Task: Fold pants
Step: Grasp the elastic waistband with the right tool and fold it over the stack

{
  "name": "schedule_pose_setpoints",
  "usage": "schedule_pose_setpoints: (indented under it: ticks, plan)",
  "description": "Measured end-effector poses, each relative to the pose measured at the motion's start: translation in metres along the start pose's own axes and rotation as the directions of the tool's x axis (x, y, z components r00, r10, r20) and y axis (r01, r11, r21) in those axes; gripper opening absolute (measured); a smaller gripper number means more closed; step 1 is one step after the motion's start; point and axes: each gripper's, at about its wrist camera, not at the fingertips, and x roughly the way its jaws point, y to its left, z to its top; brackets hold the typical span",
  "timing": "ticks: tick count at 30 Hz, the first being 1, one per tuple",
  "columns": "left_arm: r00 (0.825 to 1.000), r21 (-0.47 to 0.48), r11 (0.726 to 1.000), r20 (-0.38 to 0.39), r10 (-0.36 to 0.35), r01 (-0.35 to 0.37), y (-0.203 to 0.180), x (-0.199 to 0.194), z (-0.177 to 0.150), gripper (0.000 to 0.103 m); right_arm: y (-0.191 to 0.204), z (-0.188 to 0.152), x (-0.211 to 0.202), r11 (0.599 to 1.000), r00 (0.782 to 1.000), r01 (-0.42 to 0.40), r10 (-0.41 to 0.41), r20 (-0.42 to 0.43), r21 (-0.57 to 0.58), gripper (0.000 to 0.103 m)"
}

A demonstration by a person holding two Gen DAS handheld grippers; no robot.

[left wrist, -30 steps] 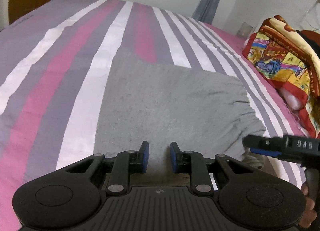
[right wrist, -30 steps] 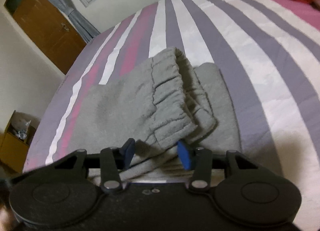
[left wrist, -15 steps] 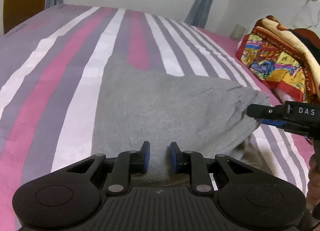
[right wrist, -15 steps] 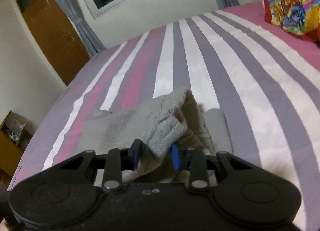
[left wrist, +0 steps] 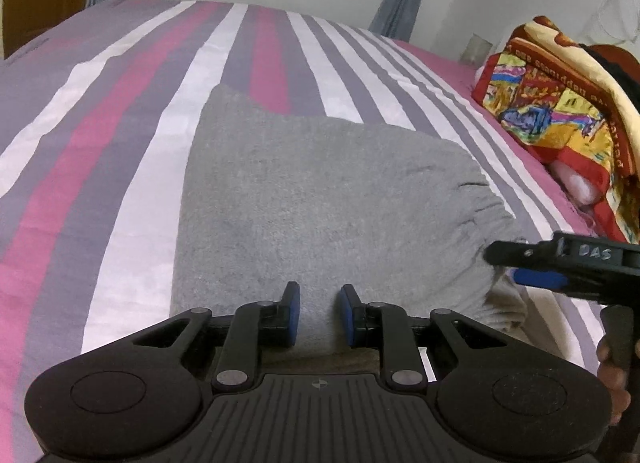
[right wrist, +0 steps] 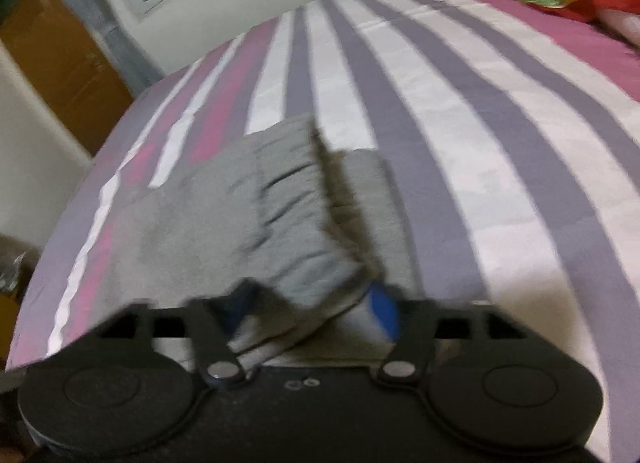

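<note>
- left gripper (left wrist: 319, 315) pinching the pants' (left wrist: 320, 203) near edge; right gripper (right wrist: 310, 313) jaws just spread, waistband loose between
- pants: fuzzy grey fleece, folded rectangle on striped bedsheet (left wrist: 100, 151)
- both angled downward

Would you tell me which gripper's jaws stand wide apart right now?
The right gripper: its jaws have just been opening, wide around the grey pants waistband. The left gripper keeps its jaws narrow.

The pants (left wrist: 328, 203), ahead of the fingers, were seen as matt, fuzzy grey cloth. The bedsheet (left wrist: 120, 151) beneath looked smooth woven cloth. The left gripper (left wrist: 319, 315) appeared matt black plastic.
</note>
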Motion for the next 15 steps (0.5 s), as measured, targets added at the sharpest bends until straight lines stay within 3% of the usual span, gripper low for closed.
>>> schedule_pose_setpoints:
  ticks: [10,15]
  plan:
    - [1.000,-0.015,1.000,0.002,-0.014,0.014,0.003,0.002,0.000,0.023,-0.021,0.010,0.027,0.977,0.992,-0.096,0.110,-0.066,0.190,0.058]
    - [1.000,-0.043,0.999,0.002,-0.018,0.018,0.005,0.003,0.003,0.023,-0.007,0.007,0.015,0.989,0.996,-0.087,0.089,-0.011,0.123,0.042]
